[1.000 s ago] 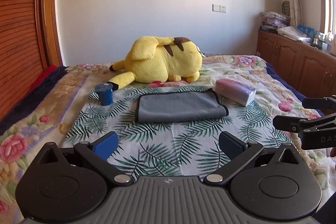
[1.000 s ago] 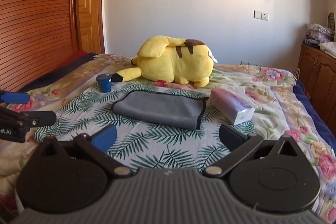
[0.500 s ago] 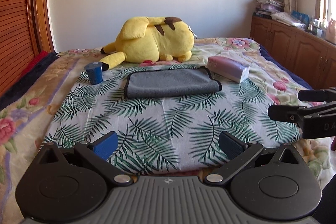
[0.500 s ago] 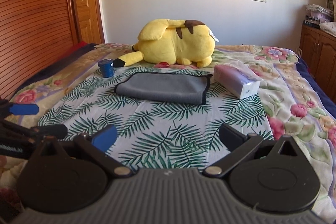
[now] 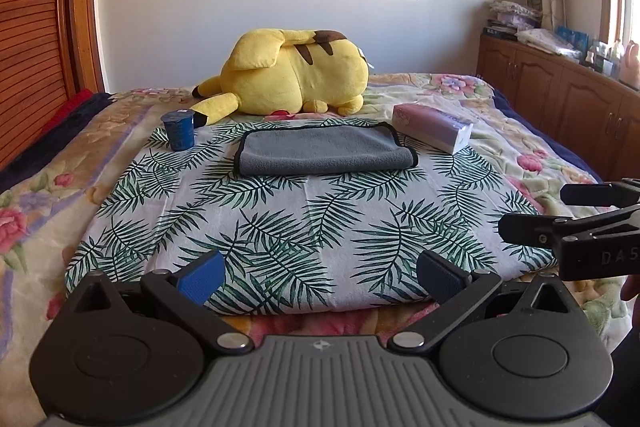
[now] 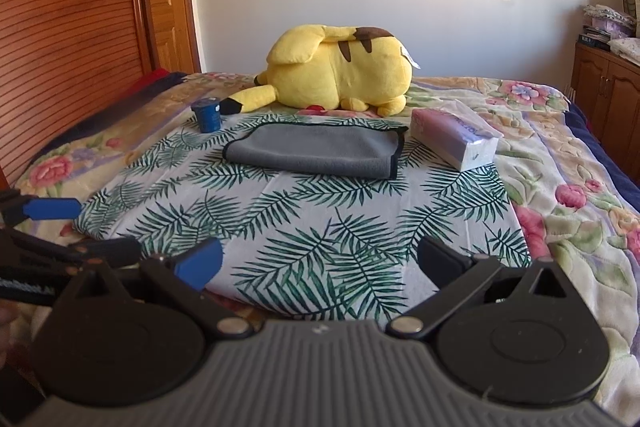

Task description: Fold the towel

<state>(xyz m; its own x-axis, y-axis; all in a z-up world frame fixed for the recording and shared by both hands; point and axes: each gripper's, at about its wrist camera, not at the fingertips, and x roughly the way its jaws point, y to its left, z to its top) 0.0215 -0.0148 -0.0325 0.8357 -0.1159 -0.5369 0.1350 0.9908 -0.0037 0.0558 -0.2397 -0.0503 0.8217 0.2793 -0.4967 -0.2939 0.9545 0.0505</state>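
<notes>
- Currently, left wrist view: left gripper (image 5: 319,271) has jaws spread wide, nothing between them, blue pads (image 5: 200,277) facing inward.
- It sits low at the near edge of the palm-leaf sheet (image 5: 304,223), not touching the towel.
- Grey towel (image 5: 325,149) with black trim lies folded flat on the far half of that sheet, well apart from both tools.
- Blue cup (image 5: 179,129) stands upright to the towel's left, on the sheet's far left corner.
- Pink tissue pack (image 5: 432,128) lies just right of the towel, angled, near its far right corner.
- Yellow plush (image 5: 294,80) lies on its side behind the towel on the floral blanket (image 5: 48,195).
- Right gripper (image 5: 568,223) enters from the right edge, seen side-on, two fingers with a gap between them, holding nothing.
- Wooden cabinets (image 5: 560,107) along the right wall, clutter on top.

- Right wrist view: right gripper (image 6: 320,263) jaws wide apart, empty, low over the sheet's (image 6: 320,219) near edge.
- Towel (image 6: 316,150) sits centre-far on the sheet, folded edge toward the camera, black trim visible on its right side.
- Cup (image 6: 207,114) far left of the towel; tissue pack (image 6: 454,138) just to its right; plush (image 6: 340,73) behind it.
- Left gripper (image 6: 80,231) pokes in from the left edge, one blue pad (image 6: 54,208) showing, fingers apart, empty.
- Slatted wooden wardrobe door (image 6: 68,27) fills the left side.
</notes>
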